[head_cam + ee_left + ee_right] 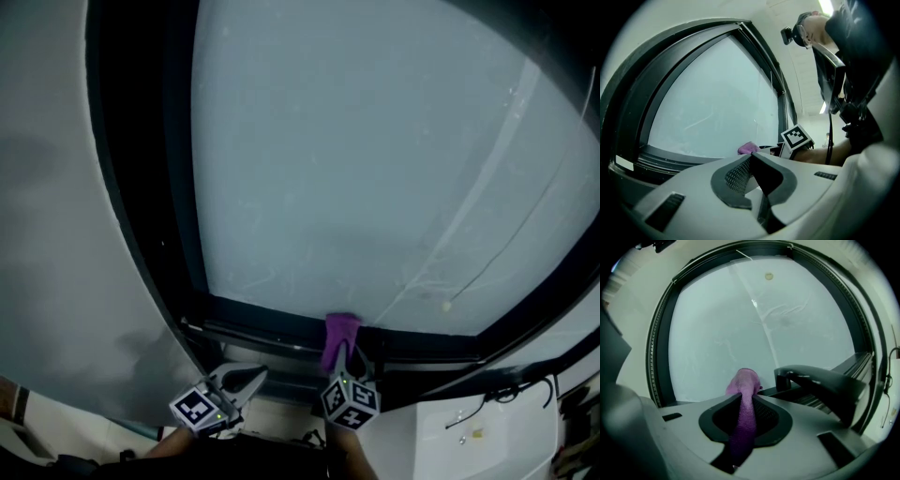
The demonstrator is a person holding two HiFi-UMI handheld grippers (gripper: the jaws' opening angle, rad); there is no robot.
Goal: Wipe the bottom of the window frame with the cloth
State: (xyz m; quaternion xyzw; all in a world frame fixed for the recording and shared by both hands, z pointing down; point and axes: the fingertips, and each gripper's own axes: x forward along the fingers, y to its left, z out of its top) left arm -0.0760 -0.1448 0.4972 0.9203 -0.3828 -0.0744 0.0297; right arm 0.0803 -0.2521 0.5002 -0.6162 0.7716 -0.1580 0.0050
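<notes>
Cloth: a purple cloth was pinched lengthwise in the right gripper; its bunched free end stuck out past the jaw tips.
Cloth's place: its end sat at the bottom rail of the dark window frame, right where the rail met the glass. It lay about midway along the stretch of rail in the head view. Whether it pressed on the rail could not be told.
Right gripper: the right gripper was clamped on the cloth and pointed up at the rail from below, its marker cube nearest the person.
Left gripper: the left gripper had its jaws closed tip to tip, with nothing between them. It sat just left of the right gripper, below the rail and clear of the cloth.
Handle: a dark window handle stood on the rail to the right of the cloth in the right gripper view.
Surroundings: a grey wall ran down the left of the frame. A white ledge with a dark cable lay under the frame's right end.
</notes>
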